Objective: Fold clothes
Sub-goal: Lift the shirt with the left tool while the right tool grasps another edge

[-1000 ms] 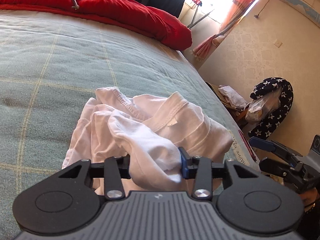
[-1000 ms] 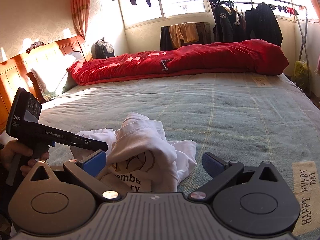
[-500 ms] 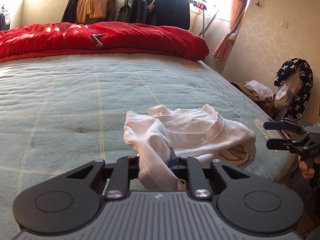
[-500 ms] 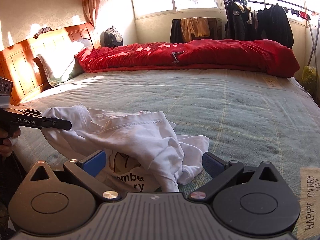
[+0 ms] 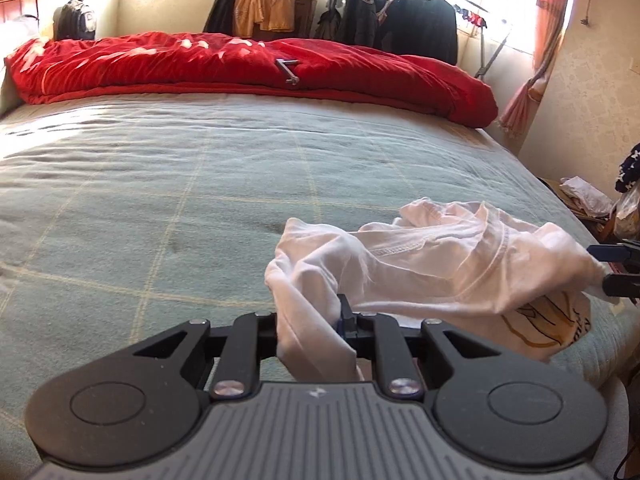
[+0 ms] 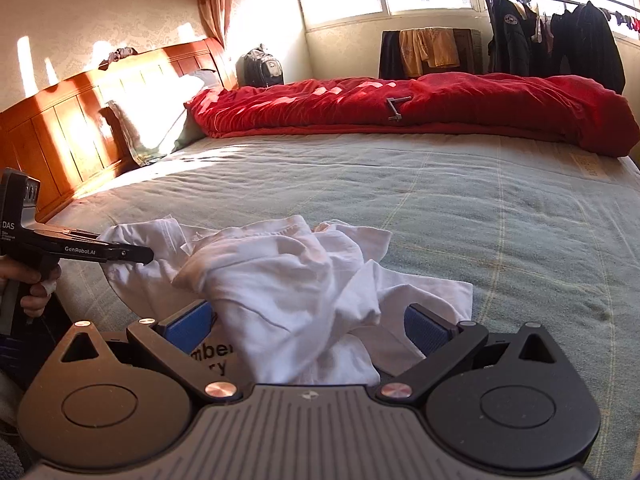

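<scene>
Left wrist view: the left gripper (image 5: 320,322), low centre, is clenched on a bunch of the white T-shirt (image 5: 440,264), which stretches toward the right edge across the green bedspread (image 5: 160,200).

Right wrist view: the right gripper (image 6: 308,326) stands released, its blue pads (image 6: 424,328) either side of the crumpled shirt at lower centre, apparently not pressing it. The red duvet (image 6: 400,108) lies across the upper frame.

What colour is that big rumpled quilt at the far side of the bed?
Bright red; the quilt shows best in the right wrist view.
</scene>
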`<act>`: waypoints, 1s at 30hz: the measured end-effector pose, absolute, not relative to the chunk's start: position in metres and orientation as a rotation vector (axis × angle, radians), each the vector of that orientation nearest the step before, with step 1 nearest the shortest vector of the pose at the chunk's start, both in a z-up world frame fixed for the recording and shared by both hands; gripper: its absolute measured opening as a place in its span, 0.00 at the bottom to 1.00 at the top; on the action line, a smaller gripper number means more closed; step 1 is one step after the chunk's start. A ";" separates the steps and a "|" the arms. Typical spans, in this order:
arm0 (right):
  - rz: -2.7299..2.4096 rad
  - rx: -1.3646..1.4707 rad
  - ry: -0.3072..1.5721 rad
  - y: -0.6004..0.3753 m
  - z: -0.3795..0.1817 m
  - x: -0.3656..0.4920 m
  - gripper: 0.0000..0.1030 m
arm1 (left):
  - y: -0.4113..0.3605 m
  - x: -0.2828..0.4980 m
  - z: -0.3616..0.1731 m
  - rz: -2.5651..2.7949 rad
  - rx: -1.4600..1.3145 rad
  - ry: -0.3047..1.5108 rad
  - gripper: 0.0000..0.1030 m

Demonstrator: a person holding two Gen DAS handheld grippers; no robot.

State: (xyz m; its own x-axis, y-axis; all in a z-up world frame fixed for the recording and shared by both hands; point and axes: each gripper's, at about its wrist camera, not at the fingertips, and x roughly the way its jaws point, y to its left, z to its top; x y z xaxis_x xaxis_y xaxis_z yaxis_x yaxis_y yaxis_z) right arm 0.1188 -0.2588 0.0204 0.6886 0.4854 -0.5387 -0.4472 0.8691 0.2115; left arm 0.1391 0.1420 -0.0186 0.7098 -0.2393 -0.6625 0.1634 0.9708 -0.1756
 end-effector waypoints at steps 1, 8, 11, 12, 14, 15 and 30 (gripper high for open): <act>0.541 0.070 0.619 -0.256 0.021 0.120 1.00 | 0.148 0.139 -0.022 -0.209 -0.115 0.762 0.16; 0.666 0.051 0.611 -0.219 0.031 0.131 1.00 | 0.169 0.132 -0.046 -0.152 -0.135 0.825 0.17; 0.720 0.020 0.593 -0.201 0.039 0.133 1.00 | 0.176 0.131 -0.053 -0.146 -0.157 0.837 0.17; 0.743 0.006 0.590 -0.195 0.041 0.133 1.00 | 0.176 0.130 -0.054 -0.148 -0.160 0.838 0.17; 0.774 -0.024 0.615 -0.184 0.041 0.134 1.00 | 0.176 0.128 -0.057 -0.153 -0.154 0.837 0.17; 0.787 -0.044 0.641 -0.176 0.038 0.135 1.00 | 0.176 0.128 -0.057 -0.155 -0.149 0.835 0.17; 0.879 0.023 0.807 -0.167 0.023 0.152 1.00 | 0.177 0.129 -0.065 -0.183 -0.118 0.832 0.21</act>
